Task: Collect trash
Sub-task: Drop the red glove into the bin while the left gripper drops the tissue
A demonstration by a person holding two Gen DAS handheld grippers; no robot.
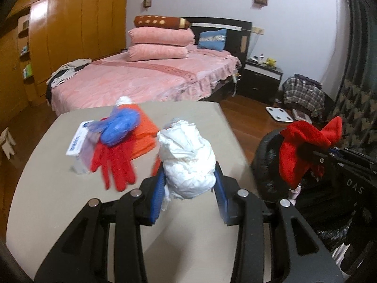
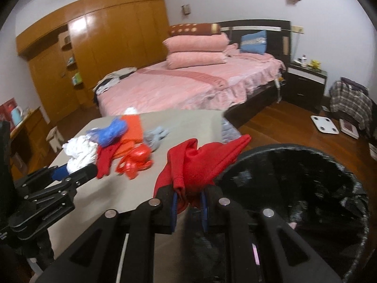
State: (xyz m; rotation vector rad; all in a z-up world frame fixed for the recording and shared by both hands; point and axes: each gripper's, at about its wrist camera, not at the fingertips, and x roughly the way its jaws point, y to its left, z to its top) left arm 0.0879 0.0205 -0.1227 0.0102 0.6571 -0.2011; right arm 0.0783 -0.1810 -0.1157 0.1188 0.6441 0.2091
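Observation:
My left gripper point(image 1: 189, 181) is shut on a crumpled white paper wad point(image 1: 188, 158), held above the beige table point(image 1: 70, 207); it also shows in the right wrist view point(image 2: 80, 153). My right gripper point(image 2: 189, 202) is shut on a red cloth point(image 2: 200, 162), held at the rim of the black-lined trash bin point(image 2: 294, 188); the cloth shows in the left wrist view point(image 1: 304, 148) over the bin point(image 1: 266, 165). On the table lie a blue plastic bag point(image 1: 120, 127), a red glove point(image 1: 115, 165), an orange cloth point(image 1: 143, 132), a white packet point(image 1: 77, 141), a red plastic bag point(image 2: 136, 160) and a grey scrap point(image 2: 155, 136).
A pink bed point(image 1: 146, 77) stands behind the table. A wooden wardrobe point(image 1: 70, 28) lines the left wall. A dark nightstand point(image 1: 261, 80), a plaid bag point(image 1: 304, 94) and a white scale point(image 1: 279, 114) are on the wooden floor to the right.

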